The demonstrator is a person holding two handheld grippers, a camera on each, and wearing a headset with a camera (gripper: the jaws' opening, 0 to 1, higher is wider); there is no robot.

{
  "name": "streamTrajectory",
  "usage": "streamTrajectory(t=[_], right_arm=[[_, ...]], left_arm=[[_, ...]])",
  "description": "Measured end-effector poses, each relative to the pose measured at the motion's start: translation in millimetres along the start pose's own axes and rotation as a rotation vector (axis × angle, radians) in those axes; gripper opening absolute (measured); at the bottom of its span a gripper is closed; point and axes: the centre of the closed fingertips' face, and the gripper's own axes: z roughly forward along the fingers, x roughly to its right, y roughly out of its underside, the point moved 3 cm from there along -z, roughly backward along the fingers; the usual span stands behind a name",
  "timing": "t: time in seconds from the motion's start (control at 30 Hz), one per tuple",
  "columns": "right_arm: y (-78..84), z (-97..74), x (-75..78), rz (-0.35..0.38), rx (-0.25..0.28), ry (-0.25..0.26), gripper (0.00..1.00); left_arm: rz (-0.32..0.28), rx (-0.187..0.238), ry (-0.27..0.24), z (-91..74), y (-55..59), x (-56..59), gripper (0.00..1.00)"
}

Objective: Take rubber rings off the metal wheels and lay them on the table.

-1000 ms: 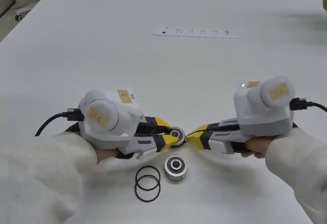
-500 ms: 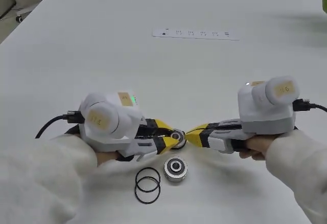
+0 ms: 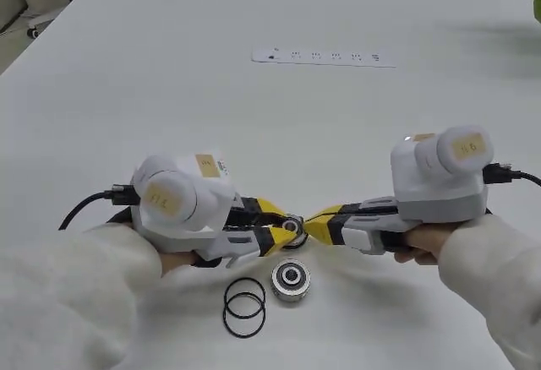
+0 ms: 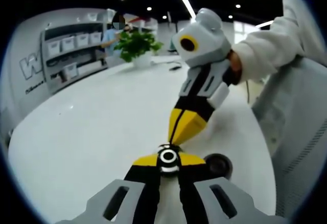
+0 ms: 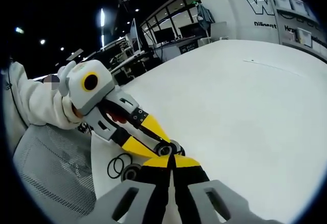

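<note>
Wheels number two: the held wheel [image 4: 168, 158] is clamped in the left claw [image 3: 289, 225], and the spare wheel [image 3: 291, 278] lies on the desk [image 3: 254, 133] just beside two overlapping rings [image 3: 244, 304]. Right claw [image 3: 309, 225] has its jaws pressed together, tips at the held wheel; whether they pinch a ring there is too small to tell.

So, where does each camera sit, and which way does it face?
Head view: sits on the headset, looks forward and down at the table; both sleeves show, left claw shut on a metal wheel, right claw facing it.
Left gripper view: rides on the left claw, faces the right claw and its sleeve.
Right gripper view: rides on the right claw, faces the left claw, rubber rings and a loose wheel.
Shared: both gripper views show own jaws and that metal wheel.
</note>
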Motion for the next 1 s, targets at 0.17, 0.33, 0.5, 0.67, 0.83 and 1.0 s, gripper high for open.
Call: streamTrajectory(t=[0.17,0.33,0.5,0.67,0.83,1.0], right_arm=[[-0.7,0.2,-2.1,-0.001,0.000,-0.004,0.00],[-1.5,0.3,-2.1,-0.003,0.001,-0.006,0.00],[-2.6,0.7,-2.3,0.006,0.006,-0.013,0.00],[-4.2,1.0,-4.2,0.006,0.010,-0.019,0.00],[-5.8,1.3,-6.2,0.003,0.014,-0.028,0.00],[-8.6,1.7,-9.6,0.000,0.022,-0.039,0.00]], left_arm=[[0.002,0.000,-0.001,0.1,0.1,0.0,0.13],[0.004,0.001,-0.001,0.1,0.0,0.1,0.13],[0.002,0.005,-0.001,-0.2,0.0,0.3,0.13],[0.001,0.006,-0.002,-0.2,-0.1,0.2,0.13],[-0.001,0.010,-0.001,-0.2,-0.2,0.1,0.13],[-0.002,0.011,-0.002,-0.2,-0.1,-0.1,0.13]])
